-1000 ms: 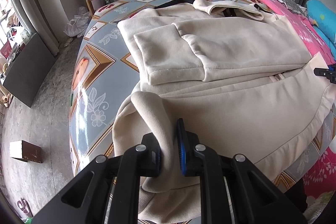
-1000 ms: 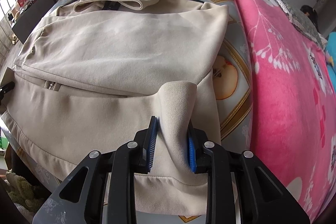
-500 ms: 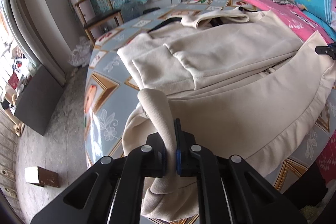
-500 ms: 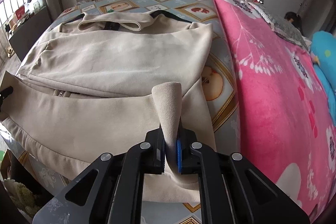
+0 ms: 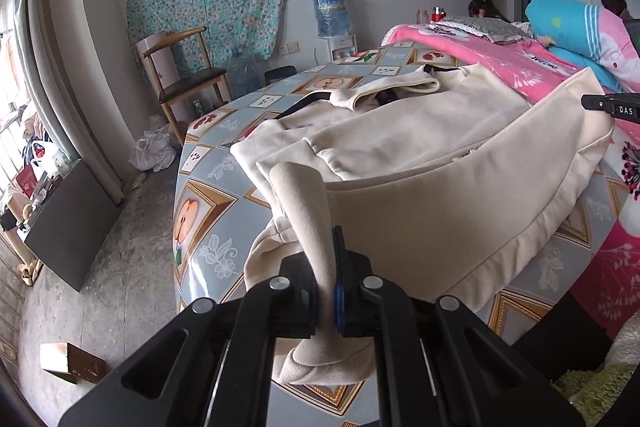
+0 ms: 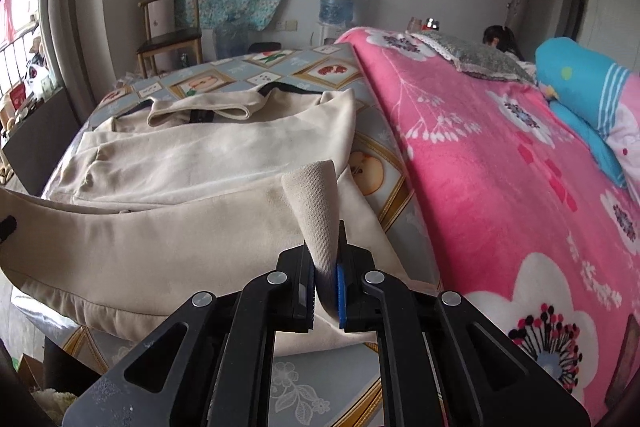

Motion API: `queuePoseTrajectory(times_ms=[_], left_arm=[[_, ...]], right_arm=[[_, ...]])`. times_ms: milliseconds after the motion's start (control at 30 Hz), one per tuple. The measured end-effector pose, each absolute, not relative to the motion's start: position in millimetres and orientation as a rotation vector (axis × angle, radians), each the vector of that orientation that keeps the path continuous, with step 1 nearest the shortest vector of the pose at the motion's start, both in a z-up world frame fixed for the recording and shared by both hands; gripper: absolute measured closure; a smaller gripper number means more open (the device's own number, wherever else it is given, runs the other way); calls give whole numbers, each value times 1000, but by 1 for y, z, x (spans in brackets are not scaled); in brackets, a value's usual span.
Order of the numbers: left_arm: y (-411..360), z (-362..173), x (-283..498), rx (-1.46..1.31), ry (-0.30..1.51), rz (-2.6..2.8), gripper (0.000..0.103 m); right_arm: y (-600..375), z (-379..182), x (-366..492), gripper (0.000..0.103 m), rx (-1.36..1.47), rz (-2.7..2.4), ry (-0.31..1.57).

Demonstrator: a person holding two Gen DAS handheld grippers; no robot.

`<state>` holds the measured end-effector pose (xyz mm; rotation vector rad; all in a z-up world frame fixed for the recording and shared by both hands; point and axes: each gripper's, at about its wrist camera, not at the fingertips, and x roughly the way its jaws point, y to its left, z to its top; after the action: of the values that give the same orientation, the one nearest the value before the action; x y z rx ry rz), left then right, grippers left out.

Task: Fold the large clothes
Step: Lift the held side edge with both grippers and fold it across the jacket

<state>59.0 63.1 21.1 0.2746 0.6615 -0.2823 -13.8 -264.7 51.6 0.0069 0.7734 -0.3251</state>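
A soft, bulky cream fleece sweatshirt (image 5: 420,155) is lifted off the tiled-print table (image 5: 208,167), ribbed hem corners clamped at 6 o'clock in left claw (image 5: 326,291) and right claw (image 6: 325,293); sagging is likely.

bare tablecloth (image 5: 208,163) left, pink blanket (image 6: 480,163) right

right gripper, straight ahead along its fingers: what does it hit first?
The right gripper is shut on the hem of the large beige fleece garment. Straight on, it would likely meet that garment's folded upper layers on the fruit-patterned tablecloth first; depth is unclear.
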Motion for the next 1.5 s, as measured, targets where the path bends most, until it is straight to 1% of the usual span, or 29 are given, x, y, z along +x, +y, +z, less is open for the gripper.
queuePoseTrajectory(times_ms=[333, 600, 767, 967, 1233, 1367, 1500], left_arm=[[70, 56, 41, 193, 593, -271, 97], [73, 75, 36, 182, 540, -272, 97], [78, 85, 48, 164, 517, -284, 97], [84, 101, 100, 136, 465, -281, 97], [77, 115, 214, 135, 464, -266, 97], [66, 101, 276, 171, 536, -259, 97], [65, 59, 332, 152, 704, -240, 97]], right_arm=[[-270, 86, -36, 95, 52, -333, 631], [-278, 97, -39, 95, 103, -331, 579], [-284, 105, -30, 95, 117, -311, 550], [-295, 119, 26, 96, 100, -245, 510], [-323, 117, 146, 97, 133, -184, 530], [-333, 98, 205, 97, 140, -190, 584], [-338, 57, 250, 97, 124, -200, 701]])
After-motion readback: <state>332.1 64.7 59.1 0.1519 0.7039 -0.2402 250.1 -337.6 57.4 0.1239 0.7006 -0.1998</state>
